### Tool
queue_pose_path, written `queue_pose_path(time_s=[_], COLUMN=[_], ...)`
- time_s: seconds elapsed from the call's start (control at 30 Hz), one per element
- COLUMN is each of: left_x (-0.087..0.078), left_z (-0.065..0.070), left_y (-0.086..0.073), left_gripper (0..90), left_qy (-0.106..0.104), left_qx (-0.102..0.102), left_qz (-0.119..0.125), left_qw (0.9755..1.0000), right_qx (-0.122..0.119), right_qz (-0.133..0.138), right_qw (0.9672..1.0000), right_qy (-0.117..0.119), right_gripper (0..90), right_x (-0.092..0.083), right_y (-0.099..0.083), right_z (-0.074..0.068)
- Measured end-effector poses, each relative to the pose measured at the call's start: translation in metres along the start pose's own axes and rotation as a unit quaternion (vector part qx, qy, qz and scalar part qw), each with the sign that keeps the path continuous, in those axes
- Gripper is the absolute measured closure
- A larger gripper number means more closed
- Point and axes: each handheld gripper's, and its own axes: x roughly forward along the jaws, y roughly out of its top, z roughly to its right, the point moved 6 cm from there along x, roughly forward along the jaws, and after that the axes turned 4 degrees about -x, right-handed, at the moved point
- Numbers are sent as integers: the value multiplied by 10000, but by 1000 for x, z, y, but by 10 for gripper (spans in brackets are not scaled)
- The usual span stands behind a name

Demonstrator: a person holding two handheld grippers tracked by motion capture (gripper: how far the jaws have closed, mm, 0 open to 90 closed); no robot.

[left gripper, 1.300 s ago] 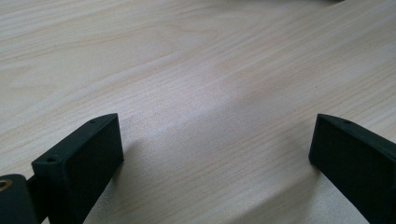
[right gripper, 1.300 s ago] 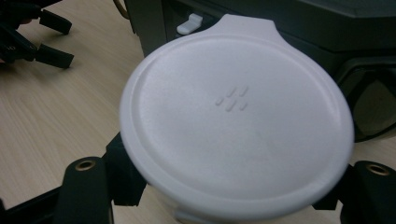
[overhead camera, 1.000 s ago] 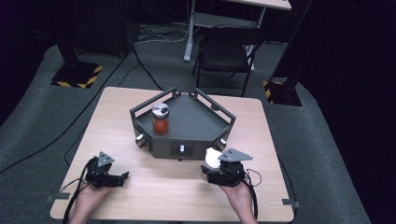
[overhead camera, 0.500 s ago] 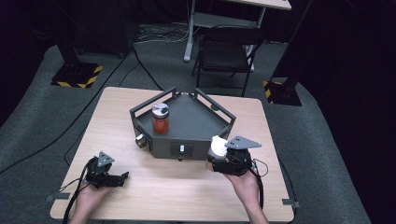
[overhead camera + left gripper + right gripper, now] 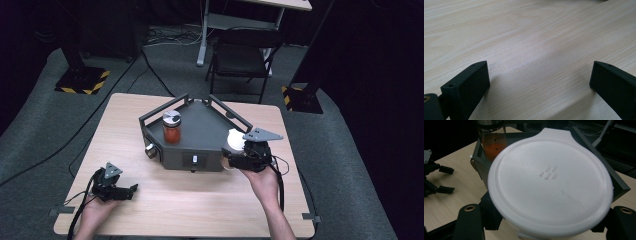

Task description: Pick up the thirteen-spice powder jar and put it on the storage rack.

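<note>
One white tub (image 5: 550, 187) is riding in the right gripper (image 5: 239, 150), whose jaws are clamping its sides, lid facing the camera. In the high view it is hanging at the tray's (image 5: 200, 125) front right corner, at about four o'clock from the jar (image 5: 171, 126). To do this well, I judge the person should be keeping the tub level, clearing the rail, then lowering onto bare tray floor. Meanwhile the left gripper (image 5: 131, 190) is resting on the table (image 5: 200, 200), jaws spread wide, holding nothing.
</note>
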Motion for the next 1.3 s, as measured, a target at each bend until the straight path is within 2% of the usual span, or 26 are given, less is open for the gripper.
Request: queue_pose_path(time_s=[0.23, 0.33, 0.47, 0.63, 0.77, 0.87, 1.0, 1.3], left_x=[0, 0, 0, 0, 0, 0, 0, 0], left_z=[0, 0, 0, 0, 0, 0, 0, 0], left_y=[0, 0, 0, 0, 0, 0, 0, 0], left_gripper=[21, 21, 21, 20, 20, 20, 20, 20], left_qy=[0, 0, 0, -3, -4, -4, -3, -4], left_qx=[1, 1, 0, 14, 14, 14, 14, 14], left_qz=[-1, -1, -1, -9, -10, -10, -9, -10], left_qw=[10000, 10000, 10000, 10000, 10000, 10000, 10000, 10000], right_qx=[-21, -52, 20, 58, 130, 115, 162, 145], right_qz=[75, 61, 50, 3, -5, -45, -7, -218], right_qw=[9999, 9998, 9998, 9995, 9995, 9993, 9993, 9991], right_qy=[-105, -182, -212, -322, -287, -363, -350, -336], right_gripper=[298, 298, 298, 298, 298, 297, 297, 297], right_x=[4, 10, 19, 32, 43, 52, 60, 74], right_y=[18, 26, 33, 38, 40, 43, 43, 45], right_z=[4, 5, 12, 16, 21, 21, 20, 20])
